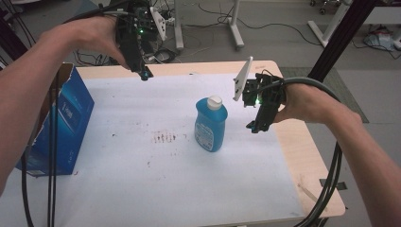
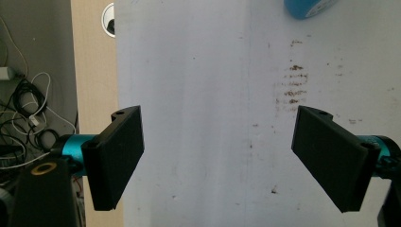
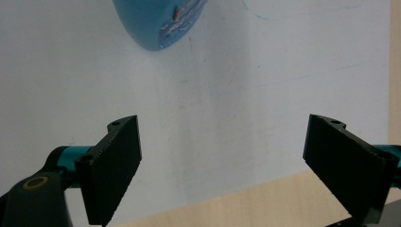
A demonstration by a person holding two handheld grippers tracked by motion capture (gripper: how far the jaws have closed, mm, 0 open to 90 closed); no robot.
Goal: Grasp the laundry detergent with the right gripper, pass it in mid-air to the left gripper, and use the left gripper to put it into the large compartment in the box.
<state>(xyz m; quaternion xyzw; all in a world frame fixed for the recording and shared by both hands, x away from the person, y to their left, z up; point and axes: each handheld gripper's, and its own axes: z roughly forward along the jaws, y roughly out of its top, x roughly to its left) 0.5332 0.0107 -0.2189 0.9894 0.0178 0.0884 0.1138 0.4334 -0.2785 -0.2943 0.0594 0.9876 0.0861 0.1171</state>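
A blue bottle [image 1: 211, 124] with a white cap stands upright near the middle of the white sheet [image 1: 156, 165] that covers the table. My right gripper [image 1: 255, 126] hovers just right of the bottle, jaws wide apart and empty; in the right gripper view the bottle's base [image 3: 158, 21] shows at the top, ahead of that open gripper [image 3: 222, 165]. My left gripper [image 1: 144, 74] is held above the table's far left part, apart from the bottle. In the left gripper view this gripper [image 2: 220, 158] is open over bare sheet, with the bottle's edge [image 2: 307, 7] far off.
A blue cardboard box [image 1: 59, 127] with an open top stands at the left edge of the table. Brown stains [image 1: 163, 137] mark the sheet left of the bottle. Bare wood [image 1: 307, 156] runs along the table's right side. Cables and table legs lie on the floor beyond.
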